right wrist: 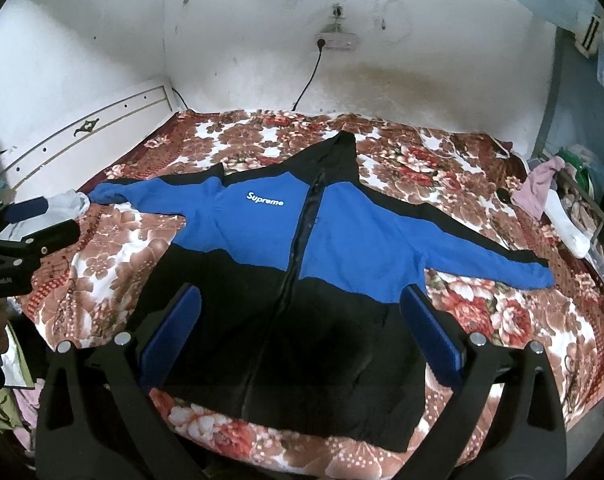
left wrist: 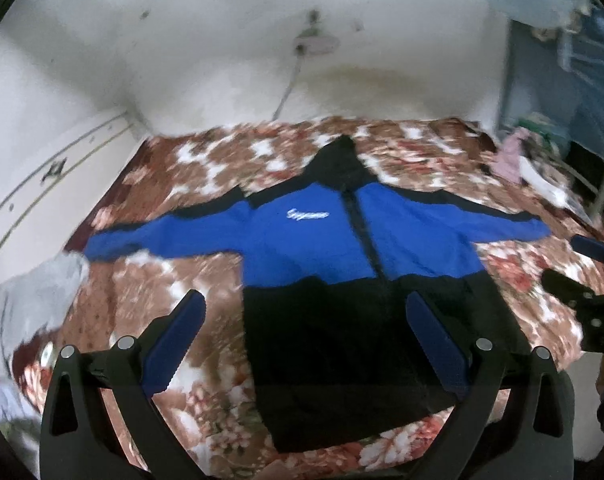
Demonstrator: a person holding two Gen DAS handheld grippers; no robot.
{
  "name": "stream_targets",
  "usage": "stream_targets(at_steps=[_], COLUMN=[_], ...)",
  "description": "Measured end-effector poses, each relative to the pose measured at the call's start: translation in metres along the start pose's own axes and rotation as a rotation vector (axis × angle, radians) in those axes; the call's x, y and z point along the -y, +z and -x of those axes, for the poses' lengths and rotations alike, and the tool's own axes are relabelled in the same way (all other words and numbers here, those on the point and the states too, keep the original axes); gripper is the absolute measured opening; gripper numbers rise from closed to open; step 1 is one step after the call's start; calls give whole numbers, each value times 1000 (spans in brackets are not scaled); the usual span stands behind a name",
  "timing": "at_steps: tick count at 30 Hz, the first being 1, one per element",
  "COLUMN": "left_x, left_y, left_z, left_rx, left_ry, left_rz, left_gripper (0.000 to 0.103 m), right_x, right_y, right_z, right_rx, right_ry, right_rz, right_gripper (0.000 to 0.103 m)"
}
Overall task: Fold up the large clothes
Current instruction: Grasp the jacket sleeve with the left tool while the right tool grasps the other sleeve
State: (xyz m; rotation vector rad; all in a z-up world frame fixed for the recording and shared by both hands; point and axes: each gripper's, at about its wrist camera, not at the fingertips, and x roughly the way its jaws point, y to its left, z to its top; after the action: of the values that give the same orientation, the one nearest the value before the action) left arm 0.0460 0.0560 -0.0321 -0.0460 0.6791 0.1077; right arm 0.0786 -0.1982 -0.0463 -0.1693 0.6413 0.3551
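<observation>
A blue and black zip jacket (left wrist: 321, 248) (right wrist: 302, 248) with a white chest logo lies face up on the bed, both sleeves spread wide and the hood pointing to the far wall. My left gripper (left wrist: 305, 344) hovers open above the jacket's black lower half, nothing between its blue pads. My right gripper (right wrist: 300, 340) hangs open over the same black hem area, also empty. Each gripper shows at the edge of the other's view: the right one (left wrist: 581, 268) at the right edge, the left one (right wrist: 42, 220) at the left edge near the sleeve cuff.
The bed is covered by a brown floral blanket (right wrist: 501, 320) and stands against white walls. A white headboard (right wrist: 82, 132) runs along the left. A grey cloth (left wrist: 42, 292) lies by the left sleeve. Pink and white clothes (right wrist: 549, 200) pile at the right edge. A wall socket with cable (right wrist: 333, 42) is behind.
</observation>
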Motion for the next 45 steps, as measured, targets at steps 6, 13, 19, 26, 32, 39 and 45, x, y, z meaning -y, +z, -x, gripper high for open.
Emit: stream_targets(at_steps=[6,13,19,26,32,39,45], left_x=[-44,-119,-168,-249,-334,-406,-442], left_y=[3,10,7,8,9,-6,-18], left_z=[-23,-82,-135,-190,-243,-280,-310], left_rx=[-12,-62,-98,-103,-128,-55,-3], left_ry=[21,84,204,259,282,201,162], left_rz=[79,222,248,347,506,723,865], left_gripper=[98,98,98,98,98,98,78], right_x=[-21,-62,-98,-129,-159,-190,-209], right_y=[18,44,60,76,94,104,94], right_z=[-36,-112,-169,-263,-342,-421,-470], right_rx=[0,-71,-112,-186,-225,-269,-322], right_ry=[18,60,94,85,95,71,88], right_rz=[30,73,95,132,148,194,272], right_gripper=[99,99,99,99,99,99,98])
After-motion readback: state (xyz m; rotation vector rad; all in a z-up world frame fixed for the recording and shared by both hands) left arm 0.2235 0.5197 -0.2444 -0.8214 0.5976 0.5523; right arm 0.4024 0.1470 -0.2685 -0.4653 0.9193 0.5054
